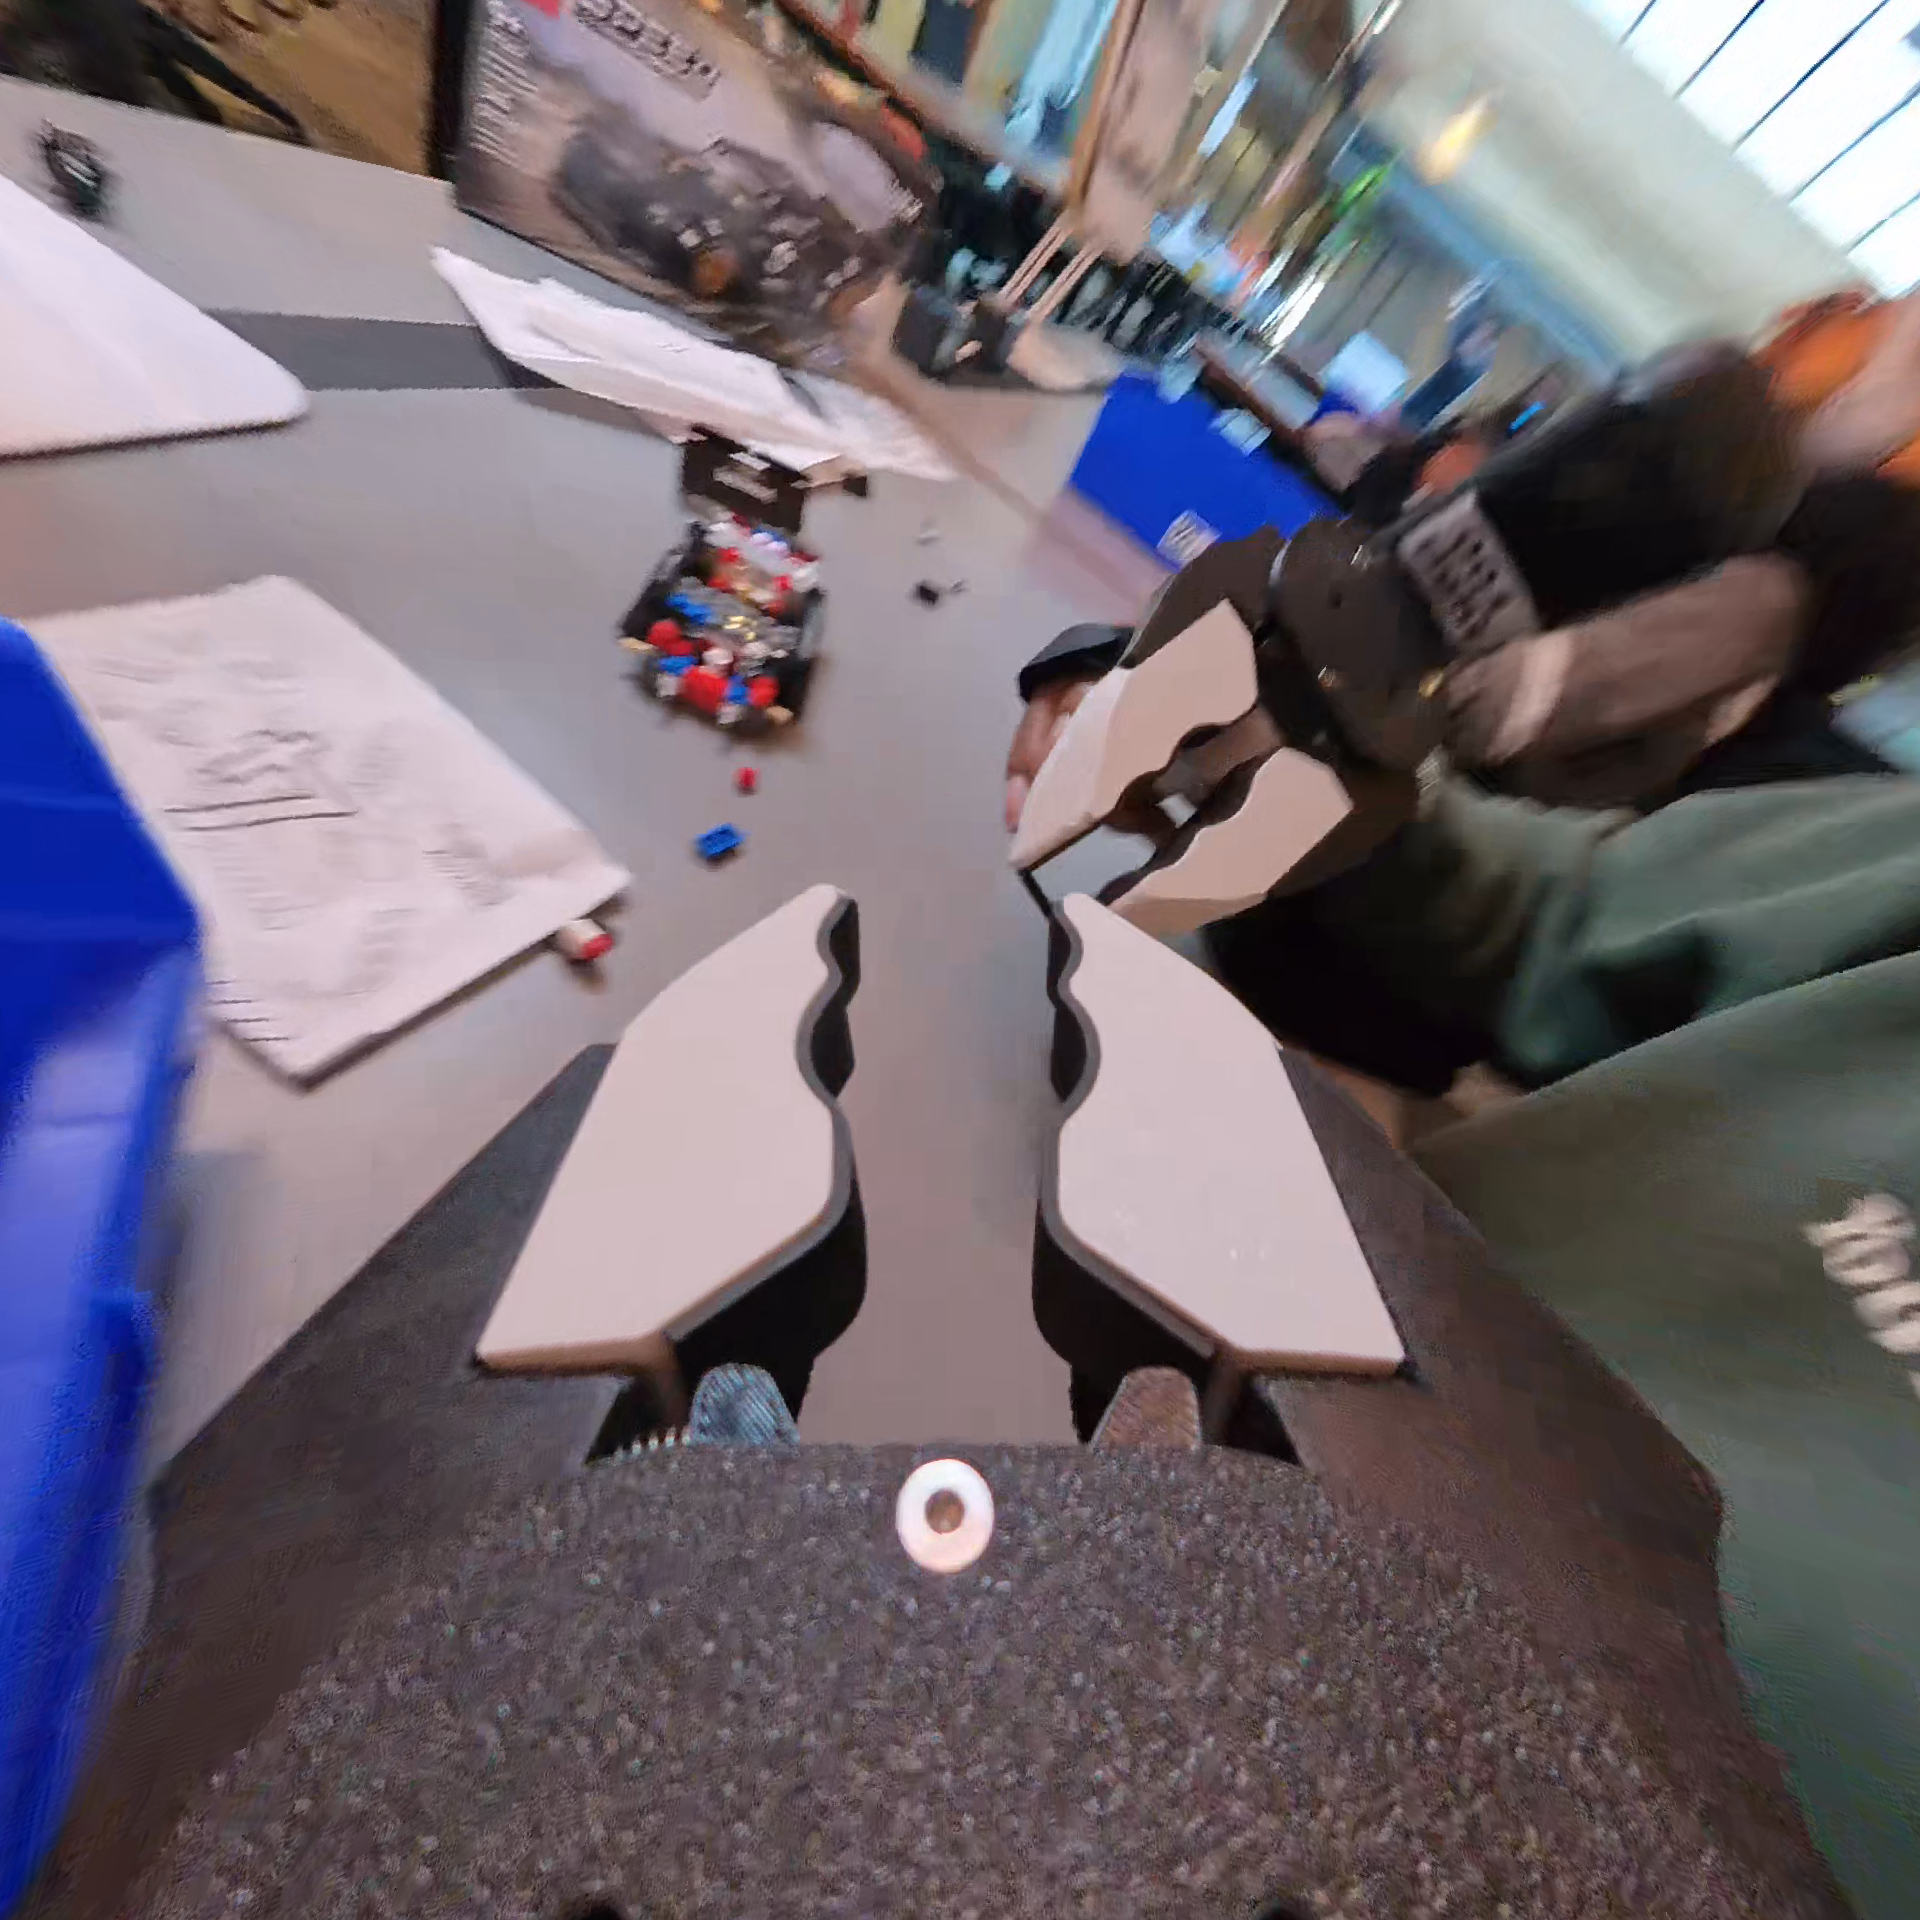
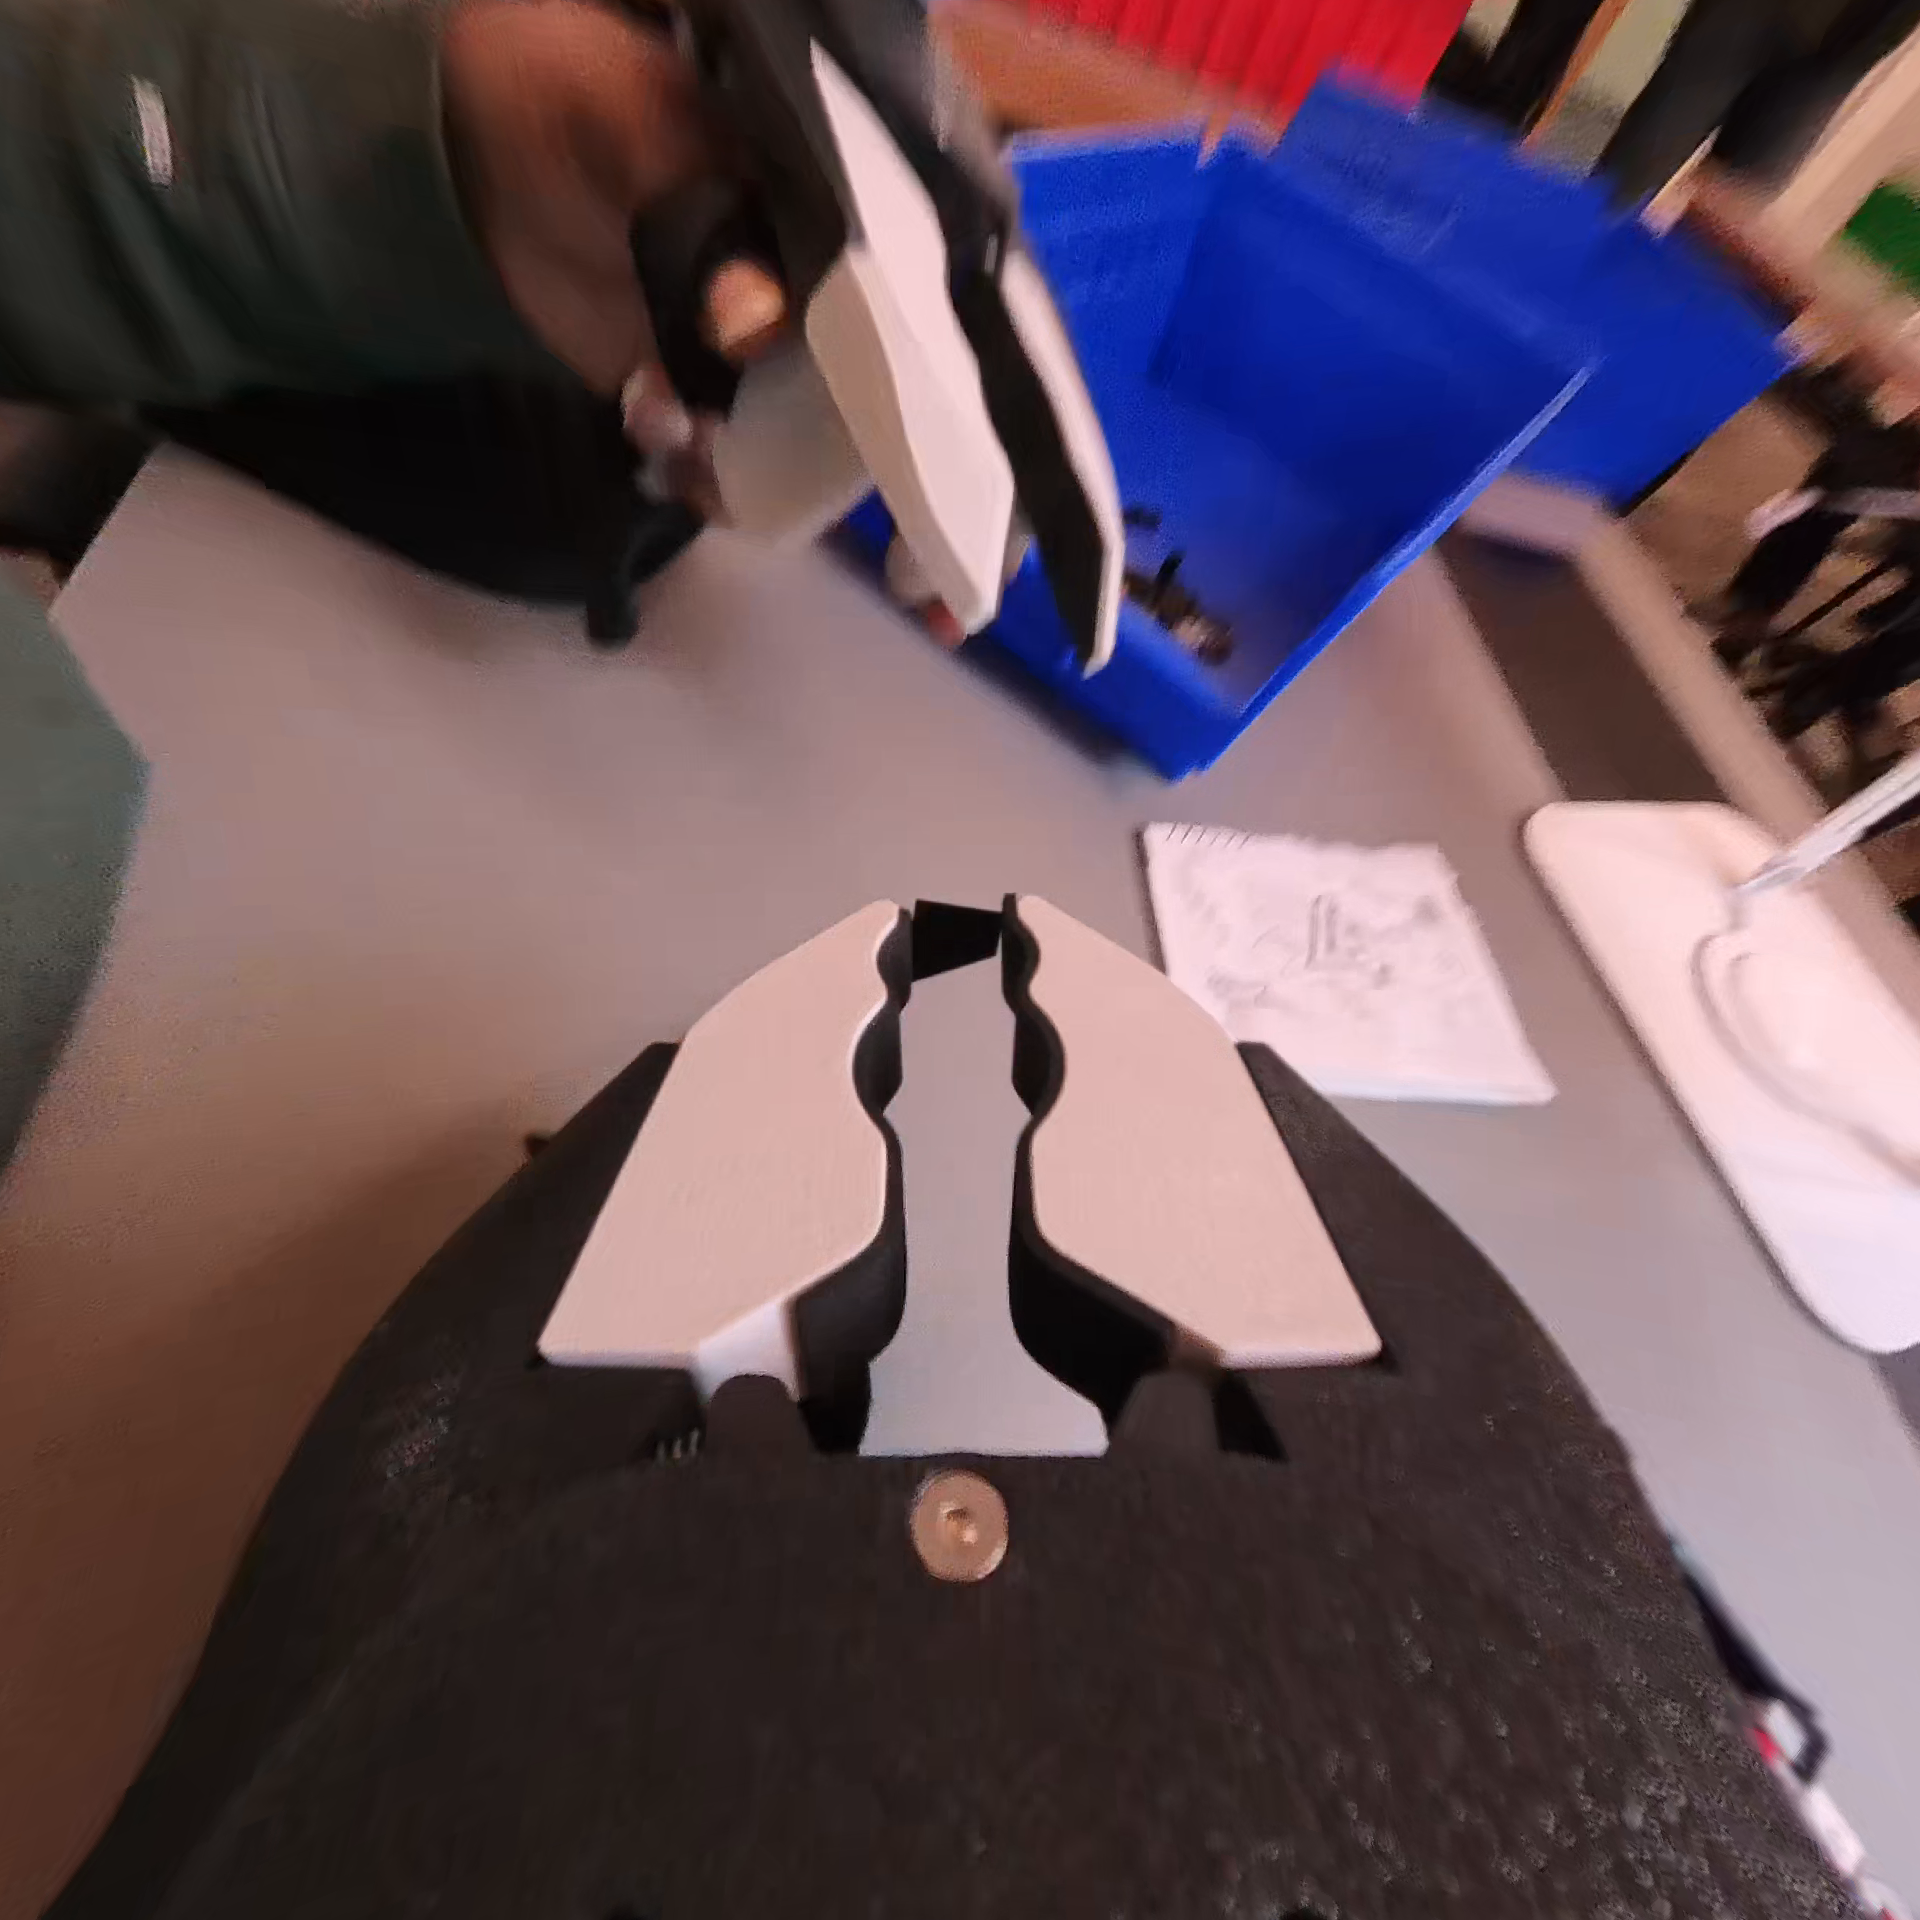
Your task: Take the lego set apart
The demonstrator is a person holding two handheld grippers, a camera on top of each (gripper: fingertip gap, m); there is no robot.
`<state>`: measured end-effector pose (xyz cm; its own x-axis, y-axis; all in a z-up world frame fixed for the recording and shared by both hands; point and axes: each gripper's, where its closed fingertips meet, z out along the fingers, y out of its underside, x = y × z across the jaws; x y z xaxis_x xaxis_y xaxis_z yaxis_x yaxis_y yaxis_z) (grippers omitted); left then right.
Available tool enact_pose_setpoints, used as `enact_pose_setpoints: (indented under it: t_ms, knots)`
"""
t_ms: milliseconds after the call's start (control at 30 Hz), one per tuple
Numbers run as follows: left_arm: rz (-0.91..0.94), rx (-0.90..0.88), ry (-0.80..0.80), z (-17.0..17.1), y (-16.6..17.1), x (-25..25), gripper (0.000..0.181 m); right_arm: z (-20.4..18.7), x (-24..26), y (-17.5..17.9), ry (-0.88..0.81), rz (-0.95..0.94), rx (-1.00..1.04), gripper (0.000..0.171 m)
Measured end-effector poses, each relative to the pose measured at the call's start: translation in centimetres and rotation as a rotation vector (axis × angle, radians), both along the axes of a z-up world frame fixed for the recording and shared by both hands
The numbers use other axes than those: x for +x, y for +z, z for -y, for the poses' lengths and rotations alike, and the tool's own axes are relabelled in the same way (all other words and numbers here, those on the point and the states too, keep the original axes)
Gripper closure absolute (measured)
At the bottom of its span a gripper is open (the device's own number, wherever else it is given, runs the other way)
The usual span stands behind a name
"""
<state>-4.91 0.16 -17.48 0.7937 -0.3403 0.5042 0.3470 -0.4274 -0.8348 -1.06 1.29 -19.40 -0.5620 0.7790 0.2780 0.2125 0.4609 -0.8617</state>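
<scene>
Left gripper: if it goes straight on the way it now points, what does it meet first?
Probably the bare grey tabletop; the small blue brick lies left of the line, the right gripper just right of it. Depth is unclear.

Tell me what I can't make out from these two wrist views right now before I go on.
- Black piece pinched at the right gripper tips: the fingers cover most of it, shape unclear.
- Blue bin contents, right wrist view: motion blur; only small dark bits show.
- Lego pile, left wrist view: far and blurred, single bricks indistinct.
- Left gripper: open, empty.
- Blue bin in the left wrist view: cut off by the left edge.
</scene>
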Motion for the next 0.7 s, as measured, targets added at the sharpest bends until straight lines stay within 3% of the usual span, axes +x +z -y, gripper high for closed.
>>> enact_pose_setpoints:
  t_ms: [67, 267, 400, 567, 700]
  knots:
    - [0.151, -0.008, -0.032, -0.2, 0.3, 0.6, 0.149, 0.4, -0.4, 1.2, -0.025, -0.099, 0.026, 0.155]
    - [0.372, -0.037, -0.120, -0.4, 0.6, 2.3, 0.153, 1.5, -0.9, 1.7, -0.049, -0.204, 0.126, 0.155]
    - [0.388, -0.075, -0.176, -0.3, 0.1, 3.5, 0.157, 1.8, -1.1, 2.0, -0.067, -0.246, 0.178, 0.155]
    - [0.359, -0.069, -0.217, 0.0, 0.1, 4.4, 0.178, 2.3, -1.0, 2.2, -0.061, -0.273, 0.226, 0.155]
    - [0.219, -0.031, -0.142, -0.3, 0.3, 2.9, 0.178, 1.7, -1.1, 2.5, -0.087, -0.284, 0.252, 0.154]
